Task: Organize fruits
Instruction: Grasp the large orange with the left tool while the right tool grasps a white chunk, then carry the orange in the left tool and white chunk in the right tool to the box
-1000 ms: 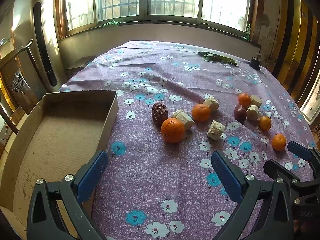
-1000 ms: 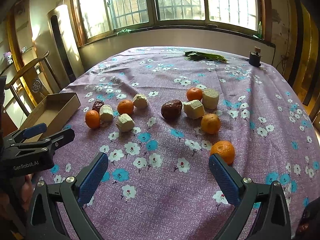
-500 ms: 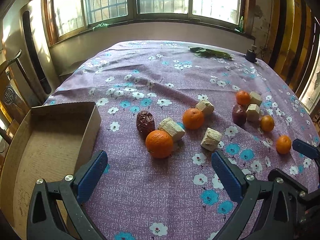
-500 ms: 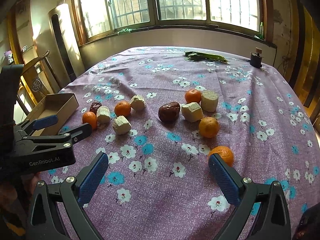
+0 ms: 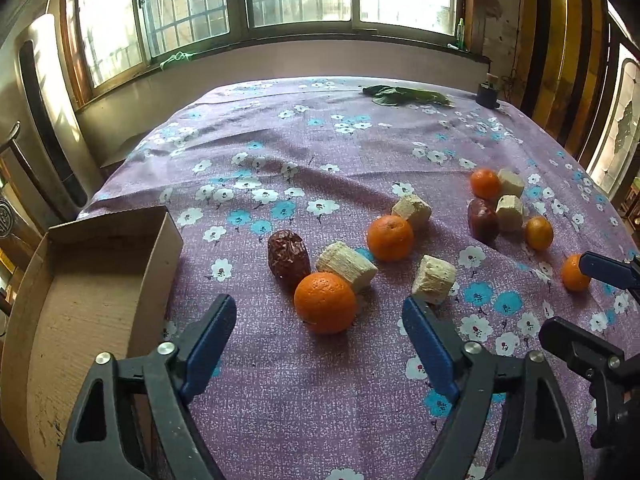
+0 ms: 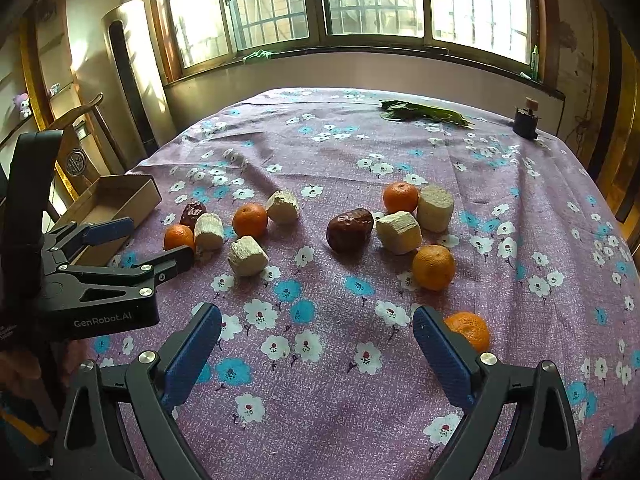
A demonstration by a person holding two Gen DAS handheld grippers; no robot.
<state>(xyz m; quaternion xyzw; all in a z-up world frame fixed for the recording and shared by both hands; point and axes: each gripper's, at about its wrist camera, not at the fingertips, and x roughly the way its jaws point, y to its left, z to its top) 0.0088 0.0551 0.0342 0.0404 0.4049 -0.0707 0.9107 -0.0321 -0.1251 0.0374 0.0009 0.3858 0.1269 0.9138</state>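
Several oranges, two dark red dates and pale cut chunks lie scattered on the flowered purple cloth. In the left wrist view the nearest orange (image 5: pixel 325 302) sits just ahead of my left gripper (image 5: pixel 318 340), in line with the gap. Its jaws are closing and the pads do not touch the fruit. A date (image 5: pixel 288 258) and a pale chunk (image 5: pixel 347 266) lie right behind that orange. My right gripper (image 6: pixel 316 354) is open over bare cloth, with an orange (image 6: pixel 468 330) just outside its right finger. An open cardboard box (image 5: pixel 158 264) stands to the left.
Green leaves (image 6: pixel 424 111) and a small dark bottle (image 6: pixel 526 122) lie at the table's far edge. A wooden chair (image 6: pixel 80 120) stands off the left side by the box (image 6: pixel 120 196). My left gripper (image 6: pixel 142 246) shows at the left of the right wrist view.
My left gripper has moved forward to the nearest orange, and its jaws have narrowed. The right gripper has hardly moved and stays open.
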